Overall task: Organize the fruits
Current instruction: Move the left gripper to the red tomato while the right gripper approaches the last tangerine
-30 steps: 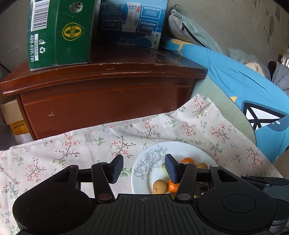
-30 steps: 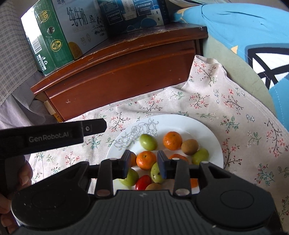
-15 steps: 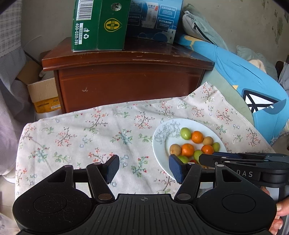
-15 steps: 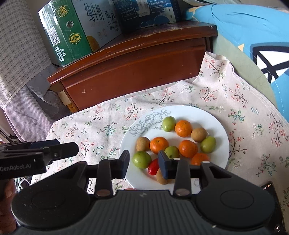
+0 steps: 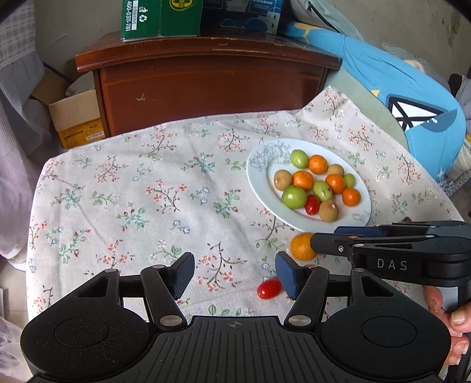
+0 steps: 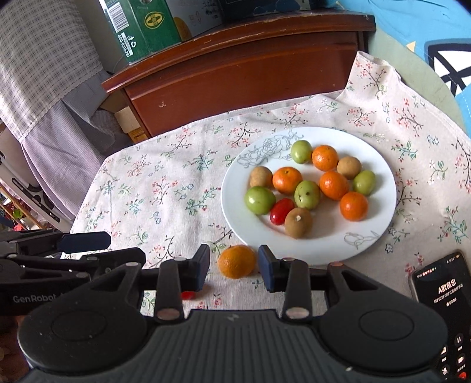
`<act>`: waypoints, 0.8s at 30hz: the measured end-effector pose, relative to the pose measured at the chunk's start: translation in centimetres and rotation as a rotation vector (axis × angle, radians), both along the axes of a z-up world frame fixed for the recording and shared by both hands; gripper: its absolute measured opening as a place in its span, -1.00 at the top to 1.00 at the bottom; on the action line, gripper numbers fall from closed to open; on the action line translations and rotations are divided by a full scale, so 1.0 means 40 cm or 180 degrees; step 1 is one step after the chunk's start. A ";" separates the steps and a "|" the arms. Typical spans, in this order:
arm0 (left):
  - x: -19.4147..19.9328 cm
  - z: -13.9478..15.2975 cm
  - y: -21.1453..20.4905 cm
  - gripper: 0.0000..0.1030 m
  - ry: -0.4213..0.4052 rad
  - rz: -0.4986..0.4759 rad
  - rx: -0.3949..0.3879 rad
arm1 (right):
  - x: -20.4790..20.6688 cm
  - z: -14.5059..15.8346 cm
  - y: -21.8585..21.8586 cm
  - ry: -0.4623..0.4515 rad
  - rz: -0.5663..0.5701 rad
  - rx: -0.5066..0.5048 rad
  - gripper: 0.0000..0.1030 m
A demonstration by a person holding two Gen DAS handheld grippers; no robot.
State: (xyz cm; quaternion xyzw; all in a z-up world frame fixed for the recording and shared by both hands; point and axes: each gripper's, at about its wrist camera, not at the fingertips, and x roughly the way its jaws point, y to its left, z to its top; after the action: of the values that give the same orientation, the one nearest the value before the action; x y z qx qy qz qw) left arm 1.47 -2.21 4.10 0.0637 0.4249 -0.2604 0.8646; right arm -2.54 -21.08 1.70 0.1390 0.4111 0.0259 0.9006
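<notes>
A white plate (image 5: pixel 259 182) (image 6: pixel 379 206) on the floral cloth holds several small oranges, green fruits, brown fruits and one red tomato (image 6: pixel 281 211). A loose orange (image 5: pixel 300 246) (image 6: pixel 236 261) and a loose red tomato (image 5: pixel 269 288) (image 6: pixel 187 295) lie on the cloth in front of the plate. My left gripper (image 5: pixel 235 274) is open and empty, with the loose tomato near its right finger. My right gripper (image 6: pixel 234 267) is open, with the loose orange lying between its fingertips, and it also shows in the left wrist view (image 5: pixel 326 240).
A wooden cabinet (image 5: pixel 212 76) stands behind the table, with a green carton (image 5: pixel 160 17) and a blue box on top. A cardboard box (image 5: pixel 75 117) sits on the floor at left. A phone (image 6: pixel 441 312) lies at the front right. Blue bedding (image 5: pixel 412 97) lies to the right.
Both grippers have pulled back and up from the plate, so more of the table shows. The loose orange and the loose tomato have come into view in front of the plate.
</notes>
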 end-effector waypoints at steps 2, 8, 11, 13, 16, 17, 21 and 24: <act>-0.010 -0.012 -0.004 -0.17 0.0028 -0.0024 0.0074 | -0.004 -0.009 0.007 0.0039 0.0024 0.0019 0.28; -0.024 -0.038 -0.015 -0.17 0.0105 -0.0140 0.0163 | -0.001 -0.027 0.024 0.0076 0.0058 -0.0102 0.28; -0.025 -0.046 -0.020 -0.17 0.0129 -0.0175 0.0163 | 0.005 -0.033 0.027 0.0064 0.0048 -0.0157 0.28; -0.026 -0.055 -0.029 -0.17 0.0139 -0.0214 0.0195 | 0.010 -0.039 0.026 0.0072 0.0023 -0.0179 0.28; -0.034 -0.069 -0.044 -0.16 0.0099 -0.0298 0.0289 | 0.016 -0.046 0.030 0.0111 0.0045 -0.0174 0.28; -0.037 -0.073 -0.049 -0.16 0.0085 -0.0326 0.0301 | 0.016 -0.048 0.032 0.0116 0.0052 -0.0174 0.28; -0.041 -0.086 -0.065 -0.15 0.0050 -0.0433 0.0307 | 0.022 -0.057 0.042 0.0144 0.0090 -0.0192 0.28; -0.039 -0.096 -0.075 -0.13 -0.0004 -0.0440 0.0362 | 0.025 -0.067 0.040 0.0185 0.0059 -0.0191 0.32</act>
State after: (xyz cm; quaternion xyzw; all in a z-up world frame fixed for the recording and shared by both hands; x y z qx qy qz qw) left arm -0.09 -5.20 0.24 0.1420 0.4330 -0.2949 0.8399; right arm -1.52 -19.47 -0.99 0.1089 0.4389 0.0178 0.8917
